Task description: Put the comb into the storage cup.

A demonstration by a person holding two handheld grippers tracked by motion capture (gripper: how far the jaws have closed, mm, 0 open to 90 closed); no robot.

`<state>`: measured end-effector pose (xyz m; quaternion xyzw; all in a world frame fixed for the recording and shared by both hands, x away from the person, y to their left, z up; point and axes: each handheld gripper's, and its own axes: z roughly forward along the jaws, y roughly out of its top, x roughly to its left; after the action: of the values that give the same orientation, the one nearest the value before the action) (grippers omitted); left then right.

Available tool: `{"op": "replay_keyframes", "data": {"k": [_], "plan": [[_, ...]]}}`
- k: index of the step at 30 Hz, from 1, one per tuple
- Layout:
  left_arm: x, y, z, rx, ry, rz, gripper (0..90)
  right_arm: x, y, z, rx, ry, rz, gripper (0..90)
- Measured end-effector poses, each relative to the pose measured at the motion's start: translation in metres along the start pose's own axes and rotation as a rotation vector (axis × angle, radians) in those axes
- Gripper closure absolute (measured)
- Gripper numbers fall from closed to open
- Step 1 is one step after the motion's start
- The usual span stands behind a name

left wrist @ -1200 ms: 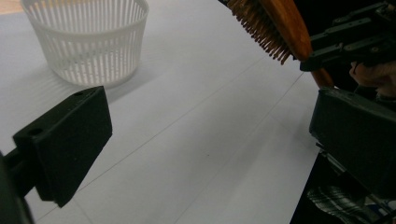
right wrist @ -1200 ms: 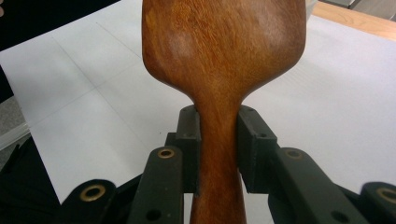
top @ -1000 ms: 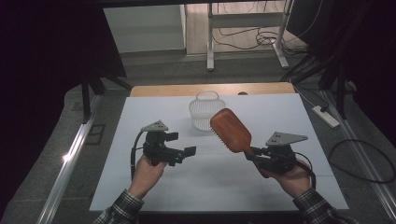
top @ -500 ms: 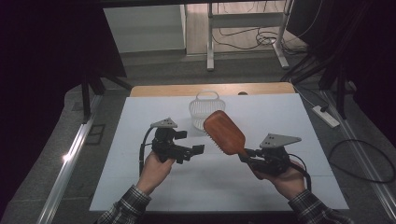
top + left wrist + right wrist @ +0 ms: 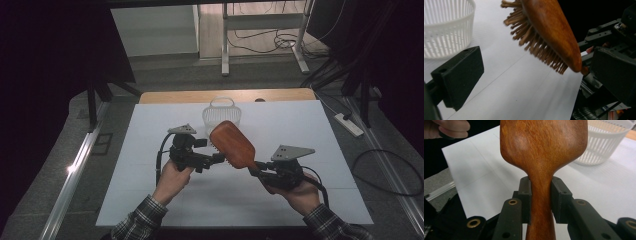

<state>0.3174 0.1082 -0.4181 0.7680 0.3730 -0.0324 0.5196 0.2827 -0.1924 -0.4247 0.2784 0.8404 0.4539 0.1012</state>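
A brown wooden hairbrush (image 5: 234, 145) is held above the white table sheet, its head pointing up and to the left. My right gripper (image 5: 255, 169) is shut on its handle. In the right gripper view the pads (image 5: 525, 195) press both sides of the handle's neck, below the smooth back of the hairbrush (image 5: 541, 150). My left gripper (image 5: 209, 151) is open just left of the brush head. In the left gripper view the bristles of the hairbrush (image 5: 536, 42) hang above and between the wide-apart jaws, with nothing gripped.
A white slatted basket (image 5: 221, 116) stands on the sheet behind the brush, also seen as the basket (image 5: 446, 30) and the basket (image 5: 604, 142) in the gripper views. The white sheet (image 5: 300, 125) has bare room at right and in front. Cables and table legs lie on the floor beyond.
My left gripper has moved right, up to the brush head. The brush head has swung a little to the left. The right gripper keeps its hold on the handle.
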Motion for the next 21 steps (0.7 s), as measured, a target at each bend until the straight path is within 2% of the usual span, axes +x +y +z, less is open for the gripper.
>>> {"op": "replay_keyframes", "data": {"k": [17, 21], "plan": [[-0.001, 0.004, 0.013, 0.024, -0.05, -0.02, 0.1, 0.012, 0.001, 0.01, 0.004, 0.035, -0.018, 72.4], [-0.001, 0.005, 0.015, 0.033, -0.056, -0.028, 4.6, 0.013, 0.001, 0.011, 0.008, 0.038, -0.023, 72.4]]}}
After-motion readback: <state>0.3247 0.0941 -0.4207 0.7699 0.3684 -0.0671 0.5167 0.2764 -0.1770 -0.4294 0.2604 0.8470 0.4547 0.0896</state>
